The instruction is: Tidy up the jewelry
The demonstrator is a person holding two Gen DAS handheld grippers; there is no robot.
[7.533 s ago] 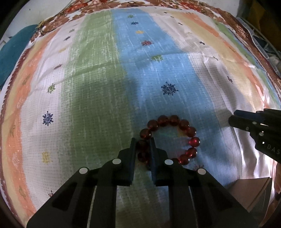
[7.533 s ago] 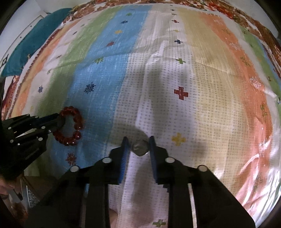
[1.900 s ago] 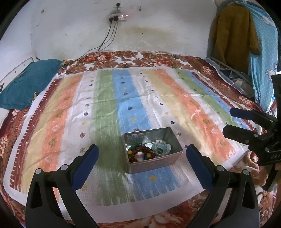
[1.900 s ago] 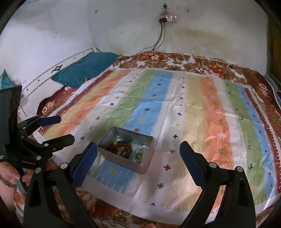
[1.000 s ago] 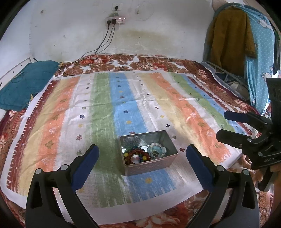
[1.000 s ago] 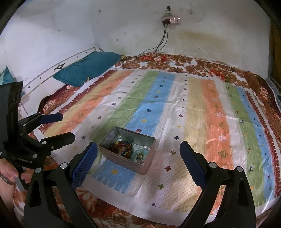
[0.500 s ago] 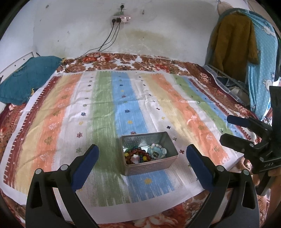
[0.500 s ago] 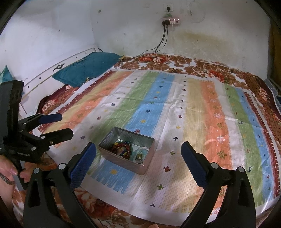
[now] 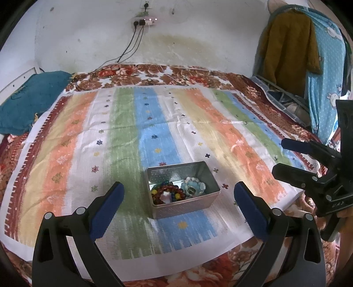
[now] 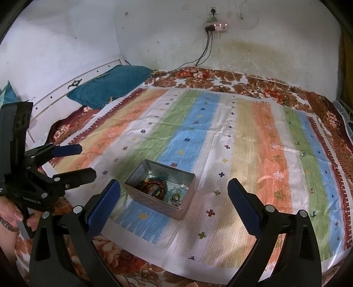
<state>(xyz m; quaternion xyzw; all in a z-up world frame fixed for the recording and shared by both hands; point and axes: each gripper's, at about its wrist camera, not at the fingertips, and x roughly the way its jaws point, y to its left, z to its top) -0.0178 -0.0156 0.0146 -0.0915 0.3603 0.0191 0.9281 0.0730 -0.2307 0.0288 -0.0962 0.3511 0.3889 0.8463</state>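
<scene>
A silver metal tin sits open-topped on the striped cloth near the bed's front edge. Inside lie a dark red bead bracelet, a pale blue bead bracelet and a small ring-like piece. My left gripper is wide open and empty, held back above the bed's near edge in front of the tin. My right gripper is also wide open and empty, off to the tin's right. The left gripper shows at the left edge of the right wrist view.
A teal pillow lies at the bed's far left. Cables hang from a wall socket onto the floral bedspread. Clothes hang at the right. A hand holds the left gripper's handle.
Both grippers held red bracelet and a small piece on the cloth earlier; now both are open, pulled back, jewelry in the tin. Over the last second the views shifted only slightly.
</scene>
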